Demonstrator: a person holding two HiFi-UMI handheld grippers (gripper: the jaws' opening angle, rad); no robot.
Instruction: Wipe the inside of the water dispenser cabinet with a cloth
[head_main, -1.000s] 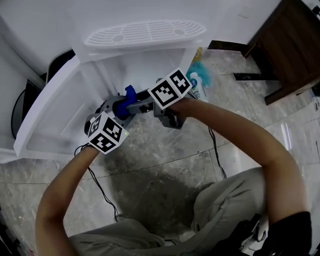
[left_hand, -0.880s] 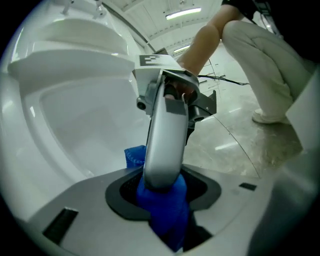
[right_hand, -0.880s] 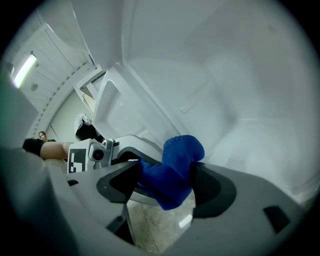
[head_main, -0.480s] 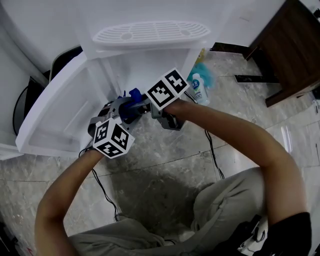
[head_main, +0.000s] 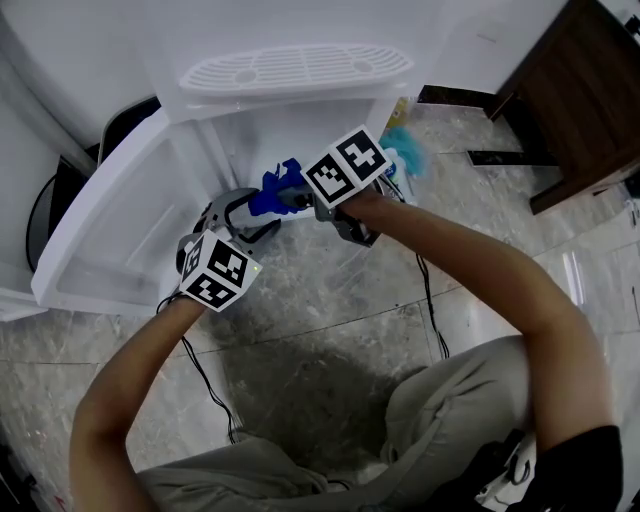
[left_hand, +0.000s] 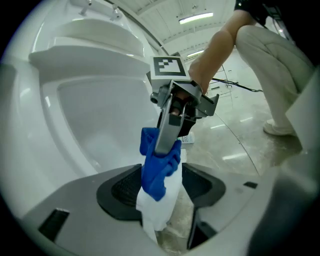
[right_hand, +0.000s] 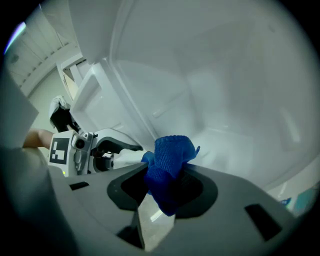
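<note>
Here, faces the open cabinet (head_main: 300, 125) with a gripper in each hand, both meeting near the centre of the head view, right at the cabinet's mouth. Clamps the blue cloth (right_hand: 171, 159) in the right gripper (right_hand: 162, 186): jaws just closed in from wide, now pressing a bunched fold from both sides, with a tuft sticking up toward 12 o'clock against the white inner wall (right_hand: 210, 75). Reaches in with that gripper from 3 o'clock in the head view, marker cube (head_main: 345, 165) on top. Brings the left gripper (left_hand: 161, 187) in from 7 o'clock, tips just beside the right one's. Has just been spreading its jaws, and now keeps them wide apart, with the cloth hanging between the pads and no visible squeeze from either. Shows, in the left gripper view, one right jaw lying over the cloth's upper part, toward 12 o'clock. Has the door (head_main: 105, 225) swung out toward 9 o'clock and the grille (head_main: 290, 65) at 12 o'clock, above the opening.
</note>
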